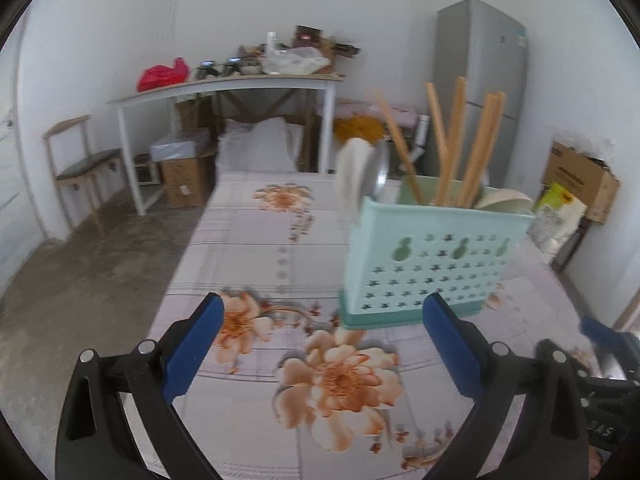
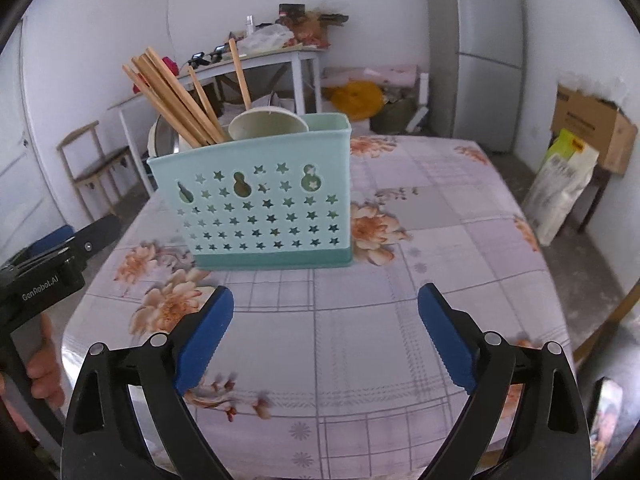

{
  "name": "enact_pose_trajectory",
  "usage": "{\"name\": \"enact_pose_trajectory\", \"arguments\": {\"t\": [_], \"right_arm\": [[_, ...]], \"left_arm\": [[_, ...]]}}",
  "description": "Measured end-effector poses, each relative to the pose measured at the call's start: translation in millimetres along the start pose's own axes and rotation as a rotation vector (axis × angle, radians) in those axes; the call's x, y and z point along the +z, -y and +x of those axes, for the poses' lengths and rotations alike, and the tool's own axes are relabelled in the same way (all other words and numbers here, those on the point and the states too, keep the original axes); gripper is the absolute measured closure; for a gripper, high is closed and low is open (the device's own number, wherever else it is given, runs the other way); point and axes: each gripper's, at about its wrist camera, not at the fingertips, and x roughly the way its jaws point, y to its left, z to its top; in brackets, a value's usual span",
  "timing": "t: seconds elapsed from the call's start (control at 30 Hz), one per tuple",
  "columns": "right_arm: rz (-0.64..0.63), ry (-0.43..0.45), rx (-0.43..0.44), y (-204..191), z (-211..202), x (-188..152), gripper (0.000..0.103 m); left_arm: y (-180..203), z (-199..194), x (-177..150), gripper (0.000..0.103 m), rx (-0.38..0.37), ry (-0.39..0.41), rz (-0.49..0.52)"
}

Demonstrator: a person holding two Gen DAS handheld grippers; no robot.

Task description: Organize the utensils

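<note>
A mint-green plastic utensil holder (image 2: 264, 196) stands upright on a tabletop (image 2: 400, 320) covered with a pale checked cloth printed with orange flowers. The holder has a darker green base and a front wall punched with small star-shaped holes and three gourd-shaped openings. Several wooden chopsticks (image 2: 176, 96) lean out of its top, fanned toward the left in the right wrist view. Beside them inside the holder sit pale spoons (image 2: 268, 124), and a metal spoon (image 1: 380, 168) pokes up at one end, though blur softens its outline.

The left gripper (image 1: 322, 316) hovers above the cloth with its blue-padded jaws spread wide and nothing between them. The holder stands just beyond its right-hand jaw, not touching it. The right gripper (image 2: 326, 308) also hangs over the cloth, jaws wide apart and empty, with the holder ahead of it and slightly to the left, clear of both pads. In the right wrist view, a person's hand (image 2: 44, 364) grips the black handle of the left gripper at the left edge.

Behind the tabletop stand a white desk (image 1: 224, 84) piled with clutter, a wooden chair (image 1: 80, 160), a grey refrigerator (image 2: 476, 52) and cardboard boxes (image 2: 592, 128) against white walls.
</note>
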Motion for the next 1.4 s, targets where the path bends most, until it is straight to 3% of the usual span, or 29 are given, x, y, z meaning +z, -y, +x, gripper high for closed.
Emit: {"name": "enact_pose_trajectory", "arguments": {"t": [0.2,0.47,0.73,1.4], "right_arm": [[-0.004,0.006,-0.044,-2.3,-3.5,3.1,0.013],[-0.013,0.003,-0.112,-1.5,-2.3,5.6,0.013],[-0.020,0.022,-0.165,3.2,-6.5,10.3,0.013],[-0.018,0.011,-0.154,3.7,-4.3,7.9,0.013]], "left_arm": [[-16.0,11.5,-6.5,0.006,0.138,-0.050,-0.023],[-27.3,7.6,-7.8,0.006,0.245,-0.027,-0.016],[-27.7,4.9,-7.4,0.006,0.254,-0.029,-0.019],[-15.5,4.6,-9.9,0.006,0.253,-0.047,0.001]]}}
